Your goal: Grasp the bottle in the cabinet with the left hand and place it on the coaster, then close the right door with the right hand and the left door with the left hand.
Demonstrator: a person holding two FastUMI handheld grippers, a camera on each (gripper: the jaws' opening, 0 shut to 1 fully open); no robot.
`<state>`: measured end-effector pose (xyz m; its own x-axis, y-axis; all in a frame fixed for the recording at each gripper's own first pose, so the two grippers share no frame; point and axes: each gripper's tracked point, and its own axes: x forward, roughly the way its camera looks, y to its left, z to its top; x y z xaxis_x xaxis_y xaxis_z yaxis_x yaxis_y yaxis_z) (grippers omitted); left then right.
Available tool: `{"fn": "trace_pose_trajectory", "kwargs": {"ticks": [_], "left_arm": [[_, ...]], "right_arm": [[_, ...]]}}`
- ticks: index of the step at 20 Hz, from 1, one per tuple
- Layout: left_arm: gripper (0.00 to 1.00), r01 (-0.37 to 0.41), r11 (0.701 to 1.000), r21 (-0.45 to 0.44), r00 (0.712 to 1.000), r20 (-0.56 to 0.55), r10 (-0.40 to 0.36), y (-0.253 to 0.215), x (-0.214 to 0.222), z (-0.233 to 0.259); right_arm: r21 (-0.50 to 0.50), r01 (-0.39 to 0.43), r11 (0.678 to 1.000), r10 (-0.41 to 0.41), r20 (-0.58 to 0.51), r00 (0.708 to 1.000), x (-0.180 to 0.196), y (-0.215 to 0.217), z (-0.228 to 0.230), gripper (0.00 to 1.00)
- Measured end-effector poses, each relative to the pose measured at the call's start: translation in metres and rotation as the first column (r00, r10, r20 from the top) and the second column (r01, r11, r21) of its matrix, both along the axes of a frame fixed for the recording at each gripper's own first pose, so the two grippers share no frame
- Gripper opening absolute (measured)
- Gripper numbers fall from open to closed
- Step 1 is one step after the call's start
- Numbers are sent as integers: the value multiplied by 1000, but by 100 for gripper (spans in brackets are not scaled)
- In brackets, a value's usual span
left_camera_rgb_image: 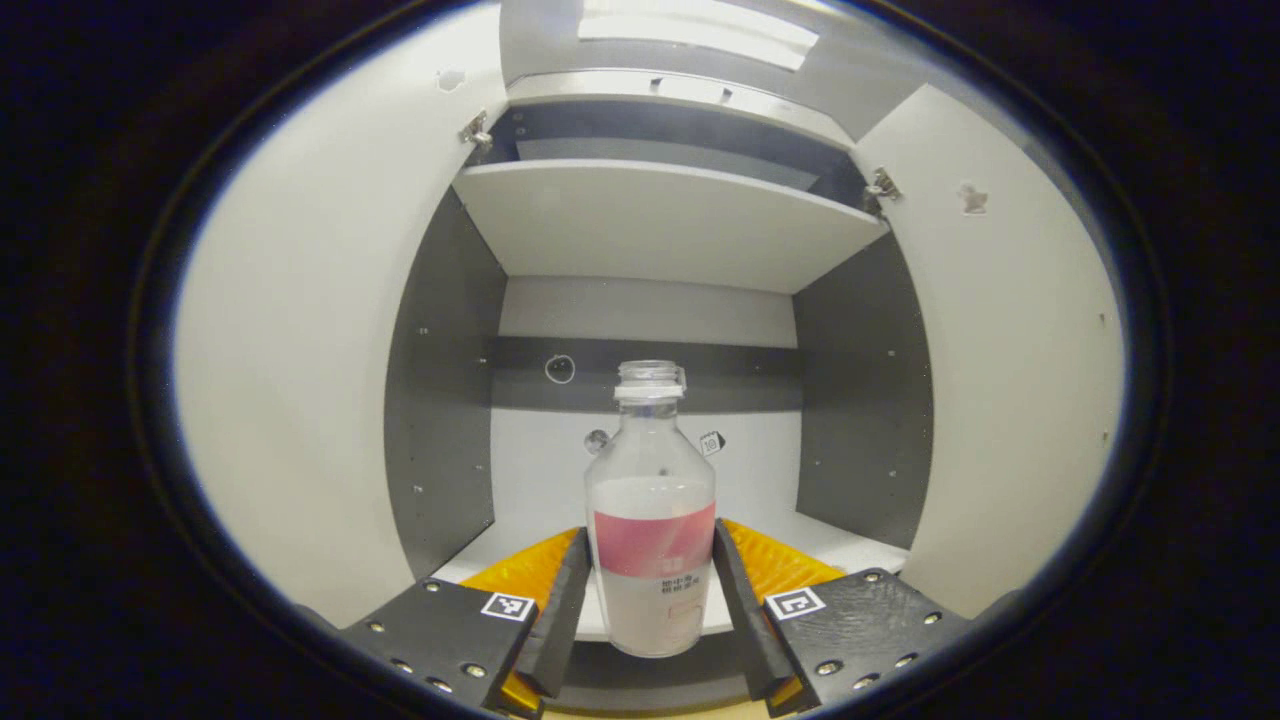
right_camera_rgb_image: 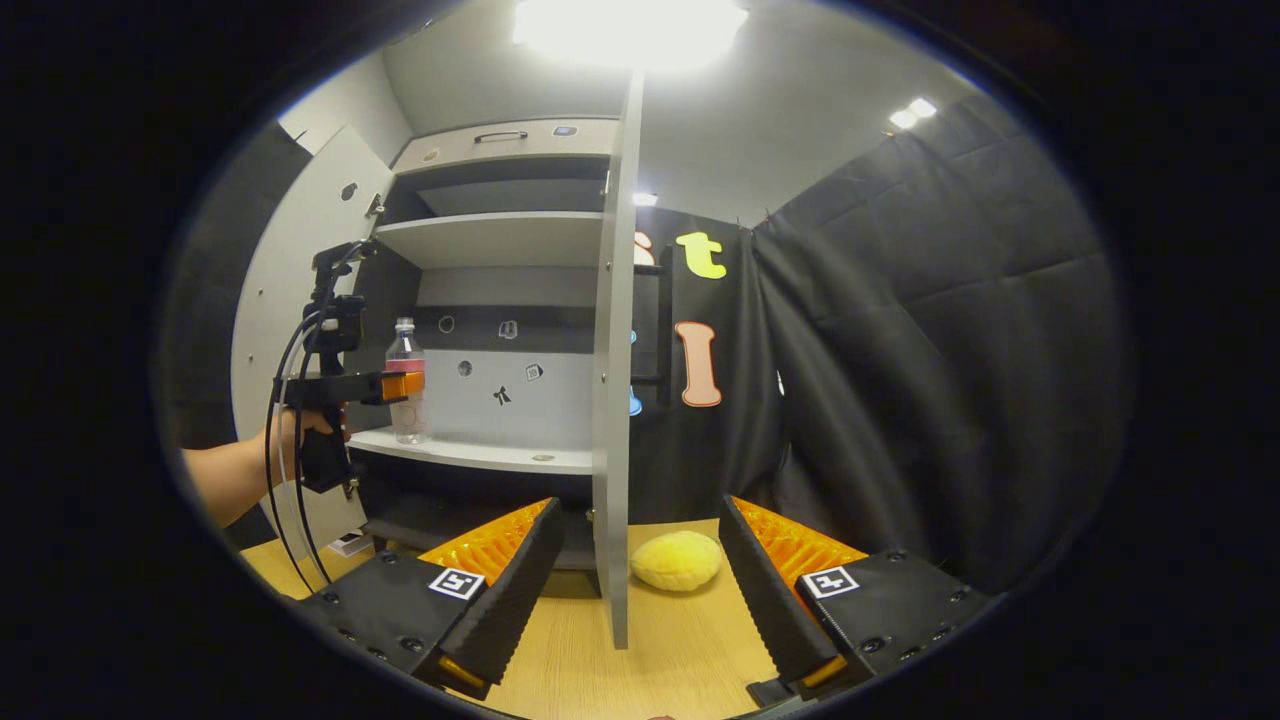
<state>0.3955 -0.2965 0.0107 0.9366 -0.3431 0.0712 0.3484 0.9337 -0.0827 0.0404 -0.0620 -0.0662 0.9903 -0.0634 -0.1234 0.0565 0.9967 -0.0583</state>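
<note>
Inside an open cabinet [left_camera_rgb_image: 650,230], a clear bottle [left_camera_rgb_image: 651,520] stands upright on the lower shelf [left_camera_rgb_image: 540,470], its long axis vertical and its uncapped neck pointing up toward the shelf above. The bottle holds a whitish fill in its lower part, with a pink band around the middle; its upper part is clear.

In the left gripper view, the left gripper [left_camera_rgb_image: 650,600] reaches into the cabinet and its two fingers sit against either side of the bottle's lower body, pinching it at the level of the pink band. The left door [left_camera_rgb_image: 300,380] and the right door [left_camera_rgb_image: 1010,360] are both swung wide open, flanking the compartment.

In the right gripper view, the same bottle [right_camera_rgb_image: 407,385] is seen from the side near the front edge of the lower shelf [right_camera_rgb_image: 480,452], with the left gripper [right_camera_rgb_image: 405,386] clamped on it and a person's hand [right_camera_rgb_image: 300,432] holding the tool's grip, cables trailing below. The right door [right_camera_rgb_image: 615,380] stands edge-on to the camera. The right gripper [right_camera_rgb_image: 635,585] is spread wide, holding nothing, over the wooden counter [right_camera_rgb_image: 680,650]. A yellow rounded soft object [right_camera_rgb_image: 676,560] lies on the counter just beyond the door's lower edge.
</note>
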Motion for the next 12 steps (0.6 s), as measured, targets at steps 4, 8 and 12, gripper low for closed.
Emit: {"fn": "trace_pose_trajectory", "kwargs": {"ticks": [4, 8, 12], "left_arm": [[69, 21, 1000, 14, 999, -24, -21, 1, -21, -12], [68, 29, 999, 22, 999, -29, -28, 6, -43, -22], [69, 32, 999, 17, 998, -55, -31, 11, -59, -33]], "right_arm": [[9, -35, 999, 35, 1, 999, -14, 1, 2, 99], [-9, -67, 998, 67, -2, 998, -27, 3, 1, 99], [-7, -88, 996, 88, 4, 996, -36, 9, 6, 99]]}}
